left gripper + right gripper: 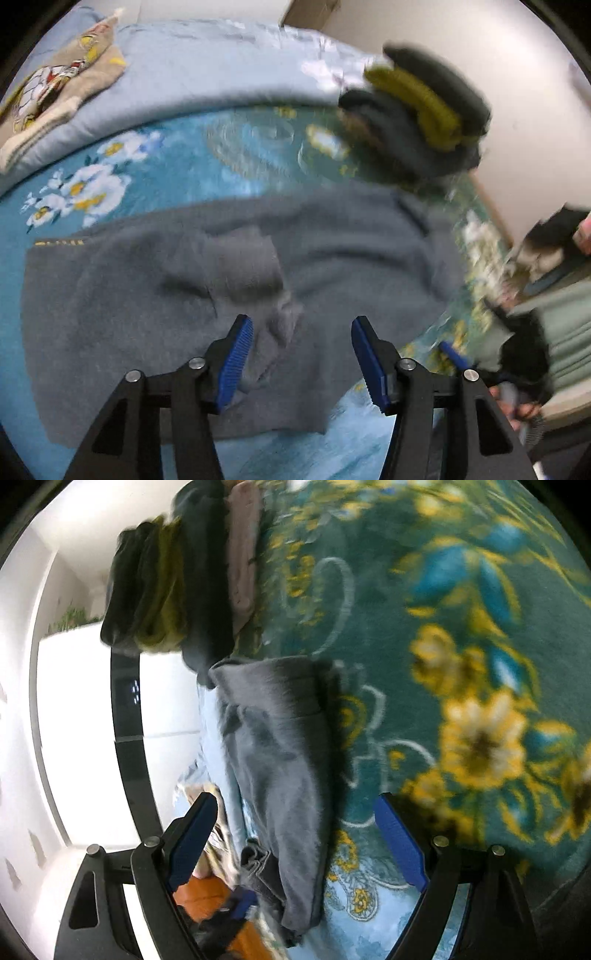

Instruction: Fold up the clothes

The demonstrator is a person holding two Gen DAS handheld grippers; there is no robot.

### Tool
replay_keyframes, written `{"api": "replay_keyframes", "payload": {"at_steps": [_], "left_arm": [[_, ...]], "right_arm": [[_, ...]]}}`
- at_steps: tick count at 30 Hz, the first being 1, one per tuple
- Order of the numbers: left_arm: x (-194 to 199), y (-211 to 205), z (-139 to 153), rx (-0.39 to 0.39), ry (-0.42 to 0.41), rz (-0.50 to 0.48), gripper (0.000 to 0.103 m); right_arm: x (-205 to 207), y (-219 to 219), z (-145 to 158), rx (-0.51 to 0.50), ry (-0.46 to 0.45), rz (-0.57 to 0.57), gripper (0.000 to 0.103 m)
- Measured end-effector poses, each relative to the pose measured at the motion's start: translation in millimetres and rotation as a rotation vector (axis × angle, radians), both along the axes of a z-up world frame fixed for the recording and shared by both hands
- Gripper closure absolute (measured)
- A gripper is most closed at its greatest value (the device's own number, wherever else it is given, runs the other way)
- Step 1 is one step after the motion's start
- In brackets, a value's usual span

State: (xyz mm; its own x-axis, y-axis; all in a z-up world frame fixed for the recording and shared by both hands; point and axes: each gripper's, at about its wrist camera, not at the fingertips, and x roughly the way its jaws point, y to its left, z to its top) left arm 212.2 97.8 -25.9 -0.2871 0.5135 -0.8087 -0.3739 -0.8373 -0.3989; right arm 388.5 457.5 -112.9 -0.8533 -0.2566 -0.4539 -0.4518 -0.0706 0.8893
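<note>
Grey garment lies rumpled, partly doubled over, on the floral bedspread. Left gripper and right gripper hover above it, both spread wide and holding nothing. Risk: pinching a single layer drags the fold askew. Beyond, a folded stack could topple if nudged.

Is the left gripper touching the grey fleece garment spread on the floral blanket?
Cannot tell. In the left wrist view the open left gripper frames the grey fleece garment, but motion blur hides any contact or gap.
</note>
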Motion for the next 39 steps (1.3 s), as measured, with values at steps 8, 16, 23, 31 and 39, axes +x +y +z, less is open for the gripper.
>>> {"api": "replay_keyframes", "payload": {"at_steps": [8,16,23,31,39], "left_arm": [[-42.5,-7.7,-33.5,-0.271,0.011,0.185,0.044],[-42.6,46.7,-55.6,-0.392,0.068,0.051,0.044],[-44.3,1.5,-23.1,-0.237,-0.008,0.082,0.043],[-45.9,-93.3,-3.4,-0.136,-0.043,0.291,0.043],[-44.6,-141.2,-0.2,-0.041,-0.08,0.39,0.043]], "right_arm": [[-37.3,30.6,14.9,0.198,-0.163,0.066,0.016],[-85.1,39.3,18.7,0.314,-0.253,0.156,0.028],[-106.5,45.3,19.4,0.311,-0.289,0.13,0.047],[-127.1,19.9,67.5,0.484,-0.25,0.216,0.078],[-149.4,-61.5,156.0,0.716,-0.102,0.394,0.083]]}}
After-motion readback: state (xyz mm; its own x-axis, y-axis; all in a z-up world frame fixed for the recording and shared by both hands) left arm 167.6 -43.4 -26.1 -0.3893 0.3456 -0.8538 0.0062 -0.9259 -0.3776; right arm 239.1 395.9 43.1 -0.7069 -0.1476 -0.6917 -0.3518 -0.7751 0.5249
